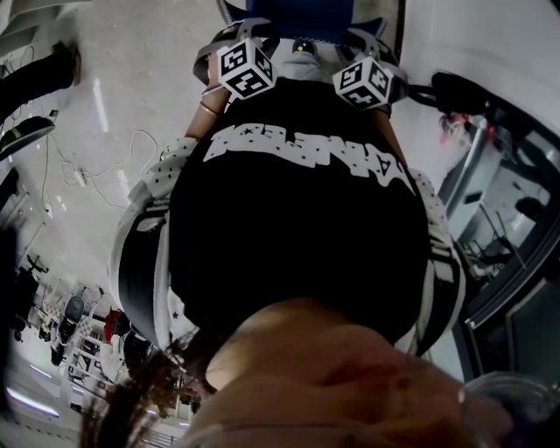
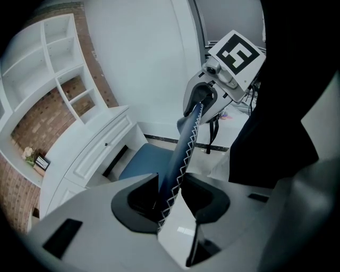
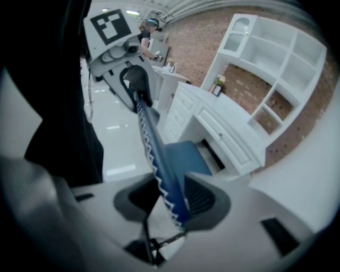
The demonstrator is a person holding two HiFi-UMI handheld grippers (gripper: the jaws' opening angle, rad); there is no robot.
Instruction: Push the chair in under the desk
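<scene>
Glossy floor [image 3: 109, 141] bears the chair [image 3: 186, 156] and desk [image 3: 226, 125].

At blue chair [image 1: 302, 19]: left gripper [image 1: 233, 37], right gripper [image 1: 374, 45]

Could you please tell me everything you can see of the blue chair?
The chair is blue, seemingly smooth leather-like upholstery, with white zigzag stitching along the edge of its thin backrest. It stands upright, seat facing the white desk, the seat's front close to the desk's opening. The left tool and the right tool each clamp the backrest's top edge, one toward each end. Its legs are out of view.
</scene>
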